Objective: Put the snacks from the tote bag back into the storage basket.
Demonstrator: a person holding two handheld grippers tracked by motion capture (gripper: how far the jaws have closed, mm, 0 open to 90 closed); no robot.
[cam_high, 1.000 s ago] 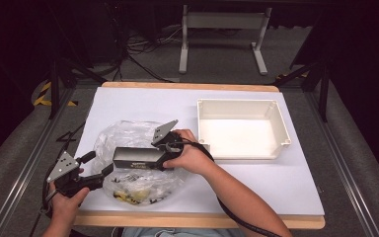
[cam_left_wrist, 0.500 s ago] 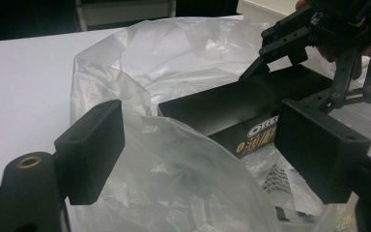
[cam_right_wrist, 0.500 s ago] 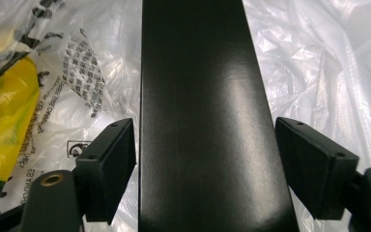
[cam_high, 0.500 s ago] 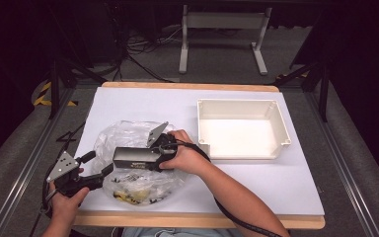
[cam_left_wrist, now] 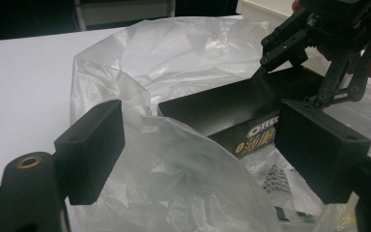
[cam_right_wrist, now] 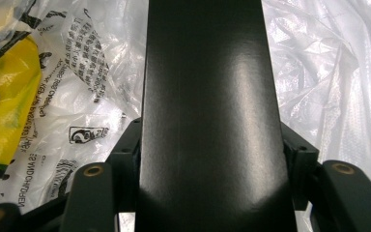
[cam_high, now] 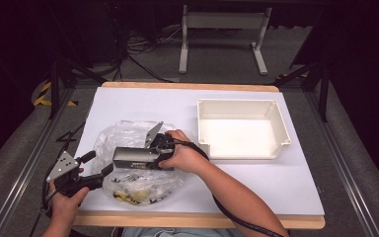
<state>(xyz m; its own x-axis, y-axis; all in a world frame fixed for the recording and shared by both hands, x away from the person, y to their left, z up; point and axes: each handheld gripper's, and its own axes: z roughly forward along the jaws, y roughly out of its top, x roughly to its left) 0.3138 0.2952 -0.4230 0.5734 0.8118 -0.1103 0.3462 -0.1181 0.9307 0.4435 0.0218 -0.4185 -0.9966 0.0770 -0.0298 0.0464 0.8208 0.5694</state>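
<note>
The black box (cam_high: 134, 158), clamped by the right gripper (cam_right_wrist: 211, 159), should be drawn level from the plastic bag (cam_high: 128, 136); the left gripper (cam_left_wrist: 212, 145) stands released beside the bag.

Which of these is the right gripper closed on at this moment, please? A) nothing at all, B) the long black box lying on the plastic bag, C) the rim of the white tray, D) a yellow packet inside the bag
B: in the right gripper view the black box runs straight out between the two jaws of the right gripper, which press its sides over the plastic bag.
</note>
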